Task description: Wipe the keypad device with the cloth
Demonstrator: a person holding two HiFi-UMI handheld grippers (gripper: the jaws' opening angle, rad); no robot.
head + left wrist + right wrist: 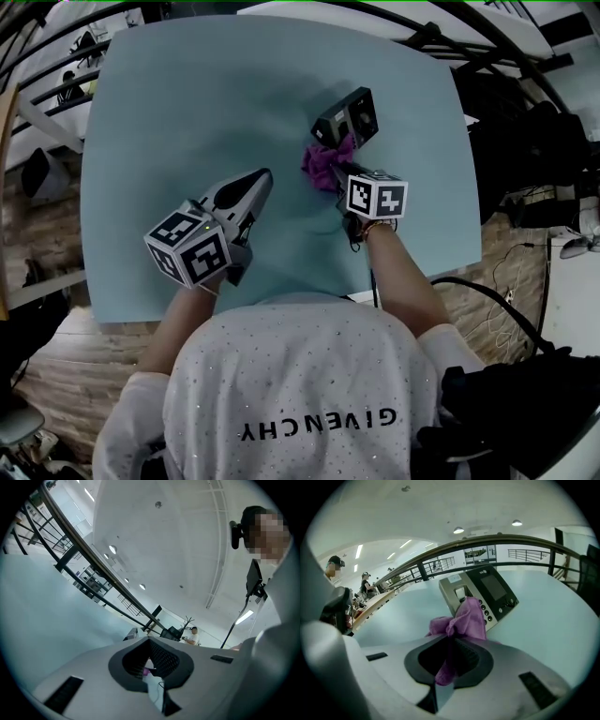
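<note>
Right hand-held gripper point(450, 641), arm outstretched, pinches the cloth point(463, 619) at the keypad device point(490, 590); left hand-held gripper point(263, 176) hovers, jaws pressed together

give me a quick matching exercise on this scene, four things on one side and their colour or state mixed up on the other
Column one:
1. cloth
2. keypad device
3. left gripper
4. right gripper

Column two:
a. jaws together, nothing in them
b. purple and bunched up
c. jaws shut on the cloth
d. sits on the table, just beyond the cloth

Pairs: 1-b, 2-d, 3-a, 4-c
</note>
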